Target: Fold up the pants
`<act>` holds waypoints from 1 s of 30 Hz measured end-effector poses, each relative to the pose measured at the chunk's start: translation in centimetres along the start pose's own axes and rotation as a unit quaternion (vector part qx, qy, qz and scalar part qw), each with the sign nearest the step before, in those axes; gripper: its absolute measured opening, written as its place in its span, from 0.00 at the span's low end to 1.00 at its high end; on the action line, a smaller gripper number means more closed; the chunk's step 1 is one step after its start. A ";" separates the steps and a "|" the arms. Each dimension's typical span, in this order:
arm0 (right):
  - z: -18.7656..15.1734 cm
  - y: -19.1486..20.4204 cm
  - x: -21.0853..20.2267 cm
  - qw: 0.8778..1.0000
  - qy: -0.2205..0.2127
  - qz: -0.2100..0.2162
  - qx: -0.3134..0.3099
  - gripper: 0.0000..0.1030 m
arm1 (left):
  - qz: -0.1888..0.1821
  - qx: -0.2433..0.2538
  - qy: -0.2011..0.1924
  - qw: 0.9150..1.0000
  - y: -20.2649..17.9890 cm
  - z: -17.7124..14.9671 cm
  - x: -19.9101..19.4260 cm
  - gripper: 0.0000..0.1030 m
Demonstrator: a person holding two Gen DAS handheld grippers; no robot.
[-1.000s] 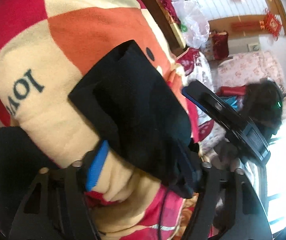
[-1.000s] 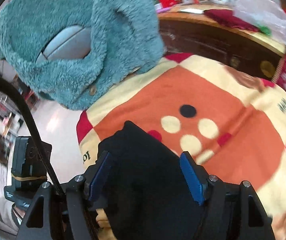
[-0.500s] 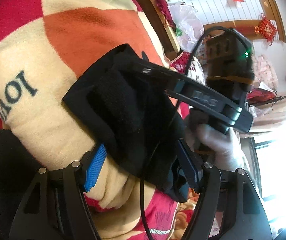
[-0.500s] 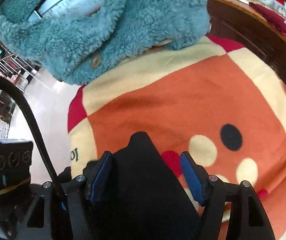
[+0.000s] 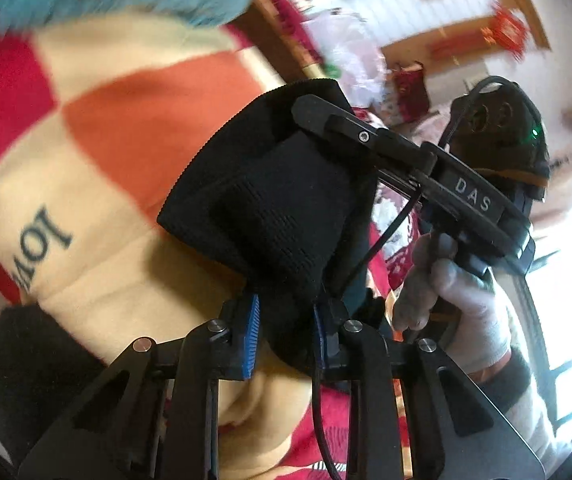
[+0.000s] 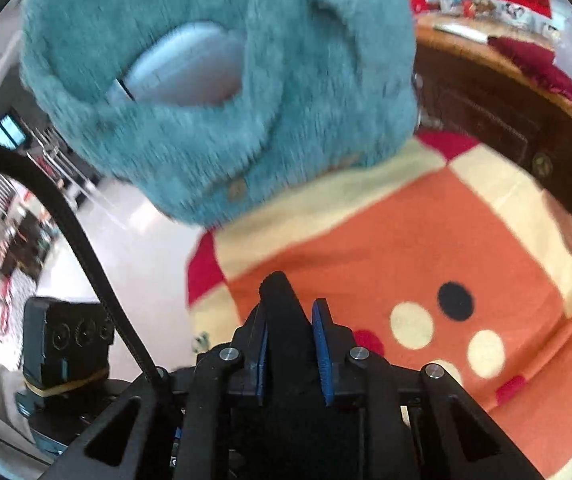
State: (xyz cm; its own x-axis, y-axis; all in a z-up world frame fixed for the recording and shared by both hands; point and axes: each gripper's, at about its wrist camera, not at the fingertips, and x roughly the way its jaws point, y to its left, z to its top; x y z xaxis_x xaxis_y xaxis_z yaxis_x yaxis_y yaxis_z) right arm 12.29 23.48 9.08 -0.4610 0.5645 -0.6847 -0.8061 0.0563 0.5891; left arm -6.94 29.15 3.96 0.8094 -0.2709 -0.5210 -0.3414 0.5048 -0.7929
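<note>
The black knit pants [image 5: 286, 204] are bunched and lifted above a checked orange, cream and red blanket [image 5: 134, 128]. My left gripper [image 5: 284, 320] is shut on a thick fold of the pants between its blue pads. My right gripper [image 6: 289, 336] is shut on another fold of the pants [image 6: 282, 312], which pokes up between its blue pads. In the left wrist view the right gripper's fingers [image 5: 349, 128] lie along the top of the pants, held by a gloved hand [image 5: 457, 288].
A fluffy teal garment [image 6: 222, 80] lies on the blanket's [image 6: 425, 248] far end. A dark wooden headboard [image 6: 497, 112] runs behind it. The floor [image 6: 134, 236] lies to the left past the blanket's edge. The left gripper's camera body [image 6: 66, 344] sits low left.
Both grippers have closed from wide open onto folds of the pants. The pants have been gathered and lifted off the blanket, and the right gripper has come in along their top.
</note>
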 end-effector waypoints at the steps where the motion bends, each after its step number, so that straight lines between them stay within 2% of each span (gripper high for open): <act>1: 0.0 0.2 -1.2 1.000 -0.015 0.002 0.004 0.18 | 0.003 0.019 -0.006 1.000 -1.0 0.0 -0.3 0.20; 7: -0.8 0.2 -7.7 0.995 -0.096 0.021 0.033 0.18 | 0.004 0.118 -0.024 0.993 -6.5 -0.6 -1.0 0.20; 16: -4.1 -0.5 -16.3 0.980 -0.187 0.016 0.066 0.18 | -0.013 0.238 -0.018 0.971 -14.4 -2.4 0.8 0.20; 24: -10.4 -2.9 -22.4 0.964 -0.239 0.001 0.118 0.18 | -0.035 0.315 0.039 0.948 -19.5 -6.3 5.4 0.20; 30: -17.7 -6.1 -25.5 0.946 -0.260 -0.033 0.191 0.18 | -0.027 0.357 0.101 0.928 -21.3 -10.6 10.5 0.20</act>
State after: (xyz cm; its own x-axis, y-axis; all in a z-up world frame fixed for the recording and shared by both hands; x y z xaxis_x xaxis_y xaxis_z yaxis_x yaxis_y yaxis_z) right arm 22.35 -5.82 15.33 -0.0897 0.8720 -0.4812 -0.5886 0.3433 0.7319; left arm 3.82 6.83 12.03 0.6851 -0.4232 -0.5929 0.1590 0.8812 -0.4453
